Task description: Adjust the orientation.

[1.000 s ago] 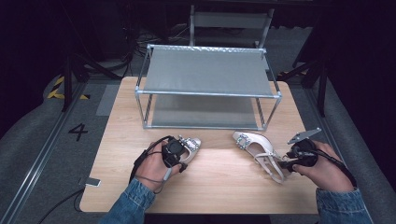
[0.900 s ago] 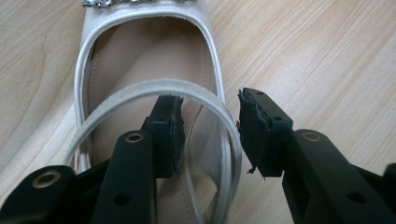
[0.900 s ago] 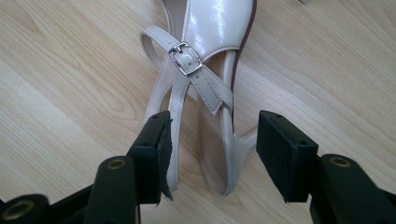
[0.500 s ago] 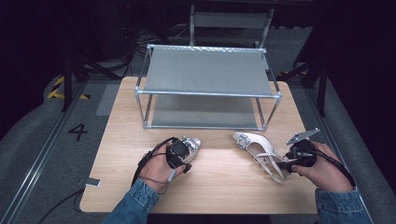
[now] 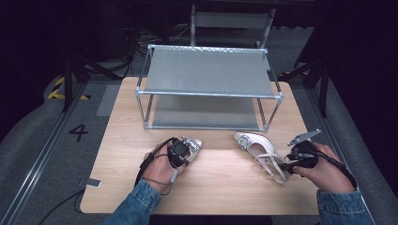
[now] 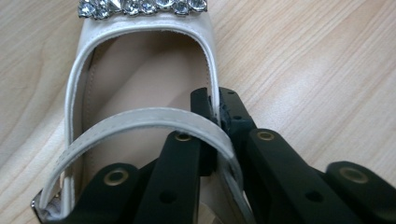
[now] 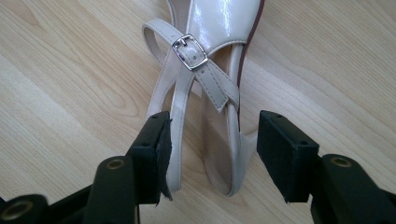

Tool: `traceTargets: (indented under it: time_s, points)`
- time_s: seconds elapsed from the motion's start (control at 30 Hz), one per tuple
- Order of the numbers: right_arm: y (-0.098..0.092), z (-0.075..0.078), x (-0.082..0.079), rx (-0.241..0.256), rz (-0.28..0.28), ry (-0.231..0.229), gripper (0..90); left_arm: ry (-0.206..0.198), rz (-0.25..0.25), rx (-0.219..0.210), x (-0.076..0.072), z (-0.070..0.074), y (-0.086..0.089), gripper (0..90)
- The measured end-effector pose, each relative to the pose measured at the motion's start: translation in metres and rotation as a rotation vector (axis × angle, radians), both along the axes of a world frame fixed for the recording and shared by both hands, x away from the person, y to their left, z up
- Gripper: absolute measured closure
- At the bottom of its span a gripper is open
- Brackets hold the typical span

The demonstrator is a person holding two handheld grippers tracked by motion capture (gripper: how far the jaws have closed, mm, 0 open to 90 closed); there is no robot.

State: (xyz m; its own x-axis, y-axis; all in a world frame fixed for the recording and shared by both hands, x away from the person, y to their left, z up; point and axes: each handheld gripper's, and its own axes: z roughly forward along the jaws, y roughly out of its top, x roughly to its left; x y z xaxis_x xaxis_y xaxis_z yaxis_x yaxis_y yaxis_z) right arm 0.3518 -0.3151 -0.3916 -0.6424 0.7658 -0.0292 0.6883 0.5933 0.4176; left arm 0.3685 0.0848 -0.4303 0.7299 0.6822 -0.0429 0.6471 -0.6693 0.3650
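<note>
Change: since a second ago the left hand-held gripper [image 5: 182,153] has edged slightly further onto its shoe; the right one has stayed put.
Desk [image 5: 220,187]: pale wood grain, flat; bare room lies between the two shoes and along the near edge.
Rack [image 5: 209,75]: metal tube frame with two grey shelves, standing at the desk's far half; its front rail lies just beyond both shoes and bounds any move forward.
Left shoe [image 6: 140,70]: glossy cream upper, rhinestone row at the toe, near the rack's front left leg; toe points toward the rack.
Right shoe [image 7: 219,28]: same cream gloss, thin crossed straps with a silver buckle [image 7: 189,52], near the rack's front right leg, lying angled.
Left hand-held gripper: black jaws clamped on the left shoe's side edge, one inside, one outside, under the arched strap [image 6: 140,119].
Right hand-held gripper [image 7: 212,149]: jaws spread wide either side of the right shoe's heel loop, not pinching it.
</note>
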Motion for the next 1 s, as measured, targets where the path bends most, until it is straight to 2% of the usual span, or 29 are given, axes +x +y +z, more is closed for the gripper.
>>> traceTargets:
  time_s: [0.13,0.17,0.23,0.43,0.67,0.77,0.83,1.0]
  points:
    - [-0.001,0.0,-0.001,-0.001,-0.001,-0.001,45.9,-0.036,0.0,0.003,0.0,0.003,-0.001,87.3]
    - [-0.001,0.0,-0.001,0.0,-0.001,0.0,45.9,-0.048,0.006,-0.008,0.0,0.005,-0.001,87.4]
    - [-0.002,0.0,-0.002,0.001,-0.003,0.001,45.9,-0.053,0.018,-0.027,0.001,0.009,-0.001,87.4]
    - [-0.004,0.001,-0.004,-0.002,-0.012,-0.002,45.9,-0.075,0.018,-0.034,0.005,0.021,-0.005,87.3]
    - [-0.007,0.002,-0.006,0.003,-0.017,-0.007,45.9,-0.101,0.029,-0.031,0.023,0.036,-0.008,87.2]
    - [-0.009,0.003,-0.006,0.004,-0.021,-0.01,45.9,-0.097,0.034,-0.026,0.03,0.04,-0.009,87.2]
    - [-0.01,0.002,-0.006,-0.001,-0.025,-0.014,46.0,-0.093,0.048,-0.023,0.038,0.043,-0.011,87.2]
    - [-0.011,0.002,-0.003,0.001,-0.023,-0.011,46.0,-0.115,0.082,-0.026,0.056,0.045,-0.014,87.2]
